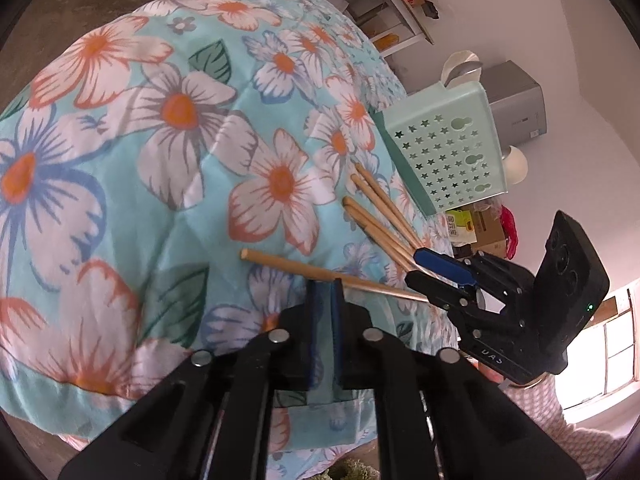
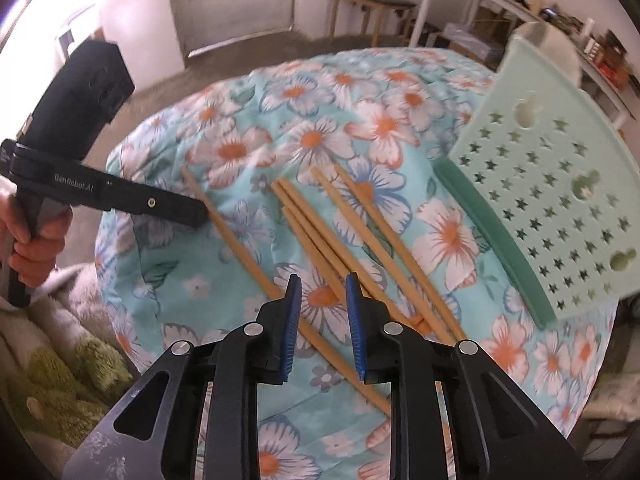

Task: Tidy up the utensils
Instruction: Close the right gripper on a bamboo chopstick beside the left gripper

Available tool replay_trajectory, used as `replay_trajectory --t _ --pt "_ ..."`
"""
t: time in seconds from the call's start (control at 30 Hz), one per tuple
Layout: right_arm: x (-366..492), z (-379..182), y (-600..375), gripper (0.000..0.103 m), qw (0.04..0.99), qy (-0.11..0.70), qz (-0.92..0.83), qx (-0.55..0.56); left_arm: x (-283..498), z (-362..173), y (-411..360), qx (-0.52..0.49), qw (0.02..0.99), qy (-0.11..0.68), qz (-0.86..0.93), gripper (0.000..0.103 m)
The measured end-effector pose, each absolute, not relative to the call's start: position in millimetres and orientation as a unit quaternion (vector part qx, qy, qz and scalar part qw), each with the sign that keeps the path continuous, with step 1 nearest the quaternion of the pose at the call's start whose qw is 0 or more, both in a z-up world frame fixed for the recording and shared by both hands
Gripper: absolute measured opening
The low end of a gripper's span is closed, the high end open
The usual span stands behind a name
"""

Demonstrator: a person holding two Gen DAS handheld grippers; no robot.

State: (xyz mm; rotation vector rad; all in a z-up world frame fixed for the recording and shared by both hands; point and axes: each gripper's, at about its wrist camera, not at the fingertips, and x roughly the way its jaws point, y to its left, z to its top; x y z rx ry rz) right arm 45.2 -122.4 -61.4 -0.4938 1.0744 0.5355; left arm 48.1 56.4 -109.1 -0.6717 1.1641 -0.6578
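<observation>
Several wooden chopsticks lie on a floral cloth. One chopstick lies apart from the rest, and my left gripper stands right at it with its blue pads close together; whether it grips the stick is hidden. In the right wrist view the left gripper touches that chopstick near its far end. My right gripper is open and empty, hovering over the near ends of the chopsticks; it also shows in the left wrist view. A mint green utensil holder with star holes stands at the right.
The cloth covers a rounded table. The holder has spoons behind it. A grey box stands past it. A green and white rug lies below left. Wooden stools and a shelf stand at the back.
</observation>
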Motion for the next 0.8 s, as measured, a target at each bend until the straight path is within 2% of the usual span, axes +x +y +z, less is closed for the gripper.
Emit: replay_trajectory --t 0.1,0.4,0.47,0.57,0.67,0.8 --pt "52 -71 -112 0.021 0.785 0.505 0.249 -0.258 48 -112 58 -0.314 0.731 0.529 -0.295 0.001" --pt "66 -78 -91 0.021 0.774 0.493 0.268 -0.293 47 -114 65 -0.336 0.724 0.526 -0.293 0.001" --pt "65 -78 -89 0.013 0.773 0.489 0.268 -0.302 46 -112 66 -0.341 0.723 0.525 -0.294 0.001" --pt "61 -77 -90 0.01 0.778 0.479 0.265 -0.308 44 -107 66 -0.343 0.724 0.517 -0.301 0.002" --pt "58 -71 -94 0.009 0.788 0.471 0.262 -0.298 43 -103 63 -0.346 0.723 0.512 -0.31 0.009" --pt "54 -54 -105 0.008 0.812 0.452 0.249 -0.272 42 -98 58 -0.348 0.723 0.505 -0.318 0.027"
